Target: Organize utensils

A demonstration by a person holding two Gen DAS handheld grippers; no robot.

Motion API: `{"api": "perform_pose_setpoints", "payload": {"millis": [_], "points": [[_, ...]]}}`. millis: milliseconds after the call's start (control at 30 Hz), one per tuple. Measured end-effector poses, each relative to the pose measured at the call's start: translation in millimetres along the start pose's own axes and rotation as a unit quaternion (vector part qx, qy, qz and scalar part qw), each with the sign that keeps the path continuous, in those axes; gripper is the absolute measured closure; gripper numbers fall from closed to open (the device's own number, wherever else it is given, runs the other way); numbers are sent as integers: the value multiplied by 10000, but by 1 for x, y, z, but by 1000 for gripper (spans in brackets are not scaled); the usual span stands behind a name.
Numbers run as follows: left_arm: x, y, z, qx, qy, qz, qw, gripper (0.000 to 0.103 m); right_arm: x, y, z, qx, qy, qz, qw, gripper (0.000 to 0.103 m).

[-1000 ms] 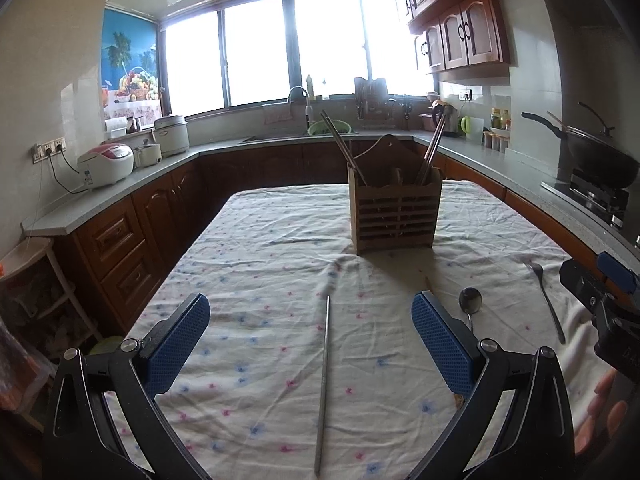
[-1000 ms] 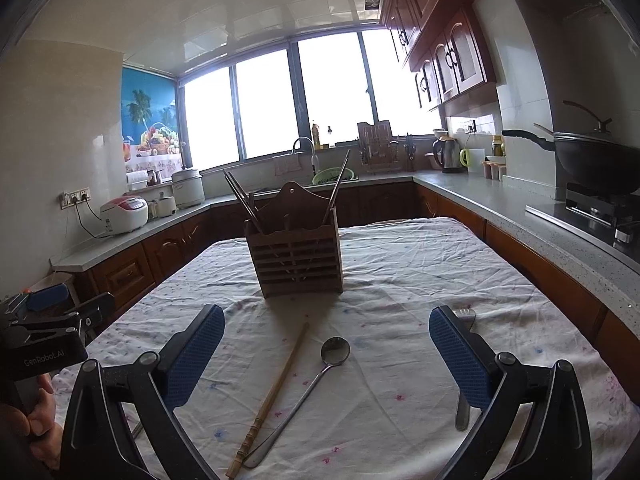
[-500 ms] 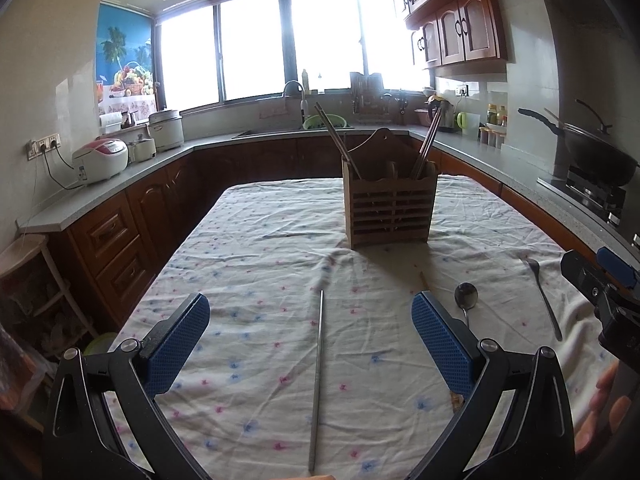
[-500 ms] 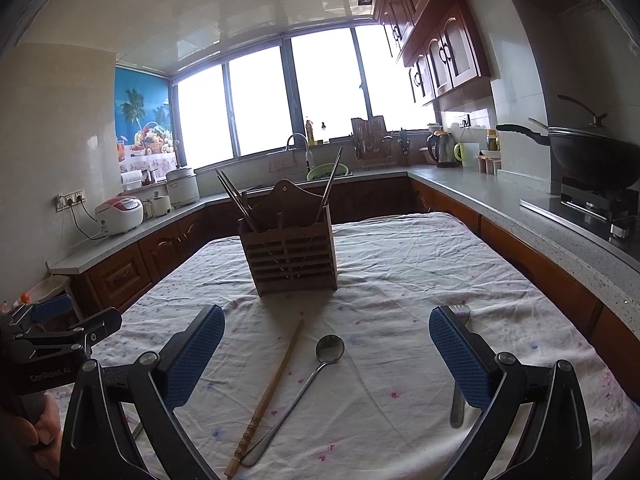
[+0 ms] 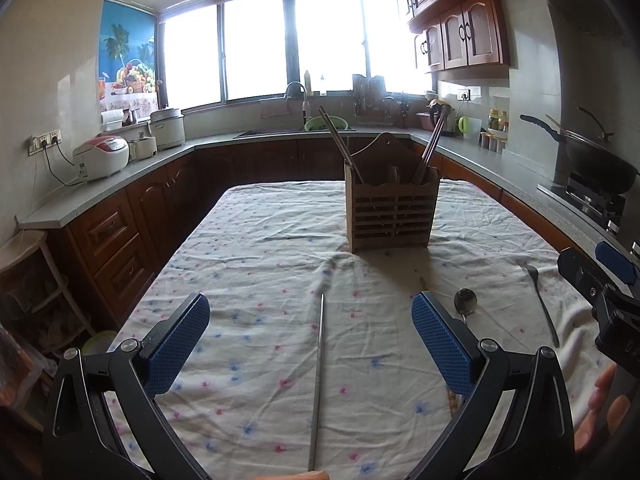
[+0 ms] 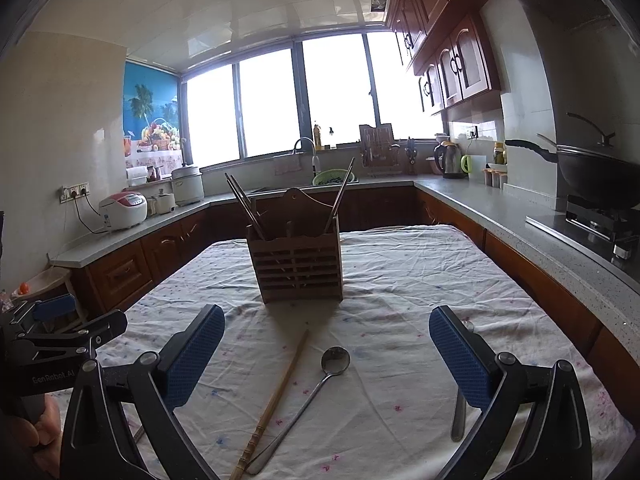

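A wooden utensil holder [image 5: 390, 210] with chopsticks in it stands mid-table; it also shows in the right wrist view [image 6: 298, 264]. My left gripper [image 5: 310, 344] is open and empty above a metal chopstick [image 5: 318, 380] lying between its fingers. My right gripper [image 6: 326, 354] is open and empty above a wooden chopstick [image 6: 274, 400] and a metal spoon [image 6: 316, 388]. The spoon's bowl [image 5: 465, 302] and a fork [image 5: 540, 300] lie to the right in the left wrist view. The fork's handle [image 6: 459, 416] is partly hidden behind my right finger.
The table carries a white dotted cloth [image 5: 260, 248]. Brown cabinets and grey counters [image 6: 500, 208] ring the table. A wok [image 6: 600, 176] sits on the stove at right, and a rice cooker [image 5: 102, 156] at left. A sink [image 5: 304, 130] is under the window.
Both grippers have risen and tilted slightly, so the holder and utensils sit a little lower in view. Both stay open. Nothing on the table has moved.
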State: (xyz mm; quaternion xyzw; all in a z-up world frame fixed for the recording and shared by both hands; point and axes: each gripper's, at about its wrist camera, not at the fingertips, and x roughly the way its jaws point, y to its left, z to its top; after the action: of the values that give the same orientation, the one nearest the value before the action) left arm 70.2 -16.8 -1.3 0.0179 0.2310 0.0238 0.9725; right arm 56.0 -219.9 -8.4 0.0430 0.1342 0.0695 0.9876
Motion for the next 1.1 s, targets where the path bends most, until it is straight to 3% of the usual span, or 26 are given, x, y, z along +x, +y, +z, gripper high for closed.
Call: {"api": "perform_pose_setpoints", "payload": {"millis": [1100], "points": [[-23, 10, 4, -176, -359, -9, 9992, 0, -13, 12, 4, -168, -257, 57, 9995, 0]]}}
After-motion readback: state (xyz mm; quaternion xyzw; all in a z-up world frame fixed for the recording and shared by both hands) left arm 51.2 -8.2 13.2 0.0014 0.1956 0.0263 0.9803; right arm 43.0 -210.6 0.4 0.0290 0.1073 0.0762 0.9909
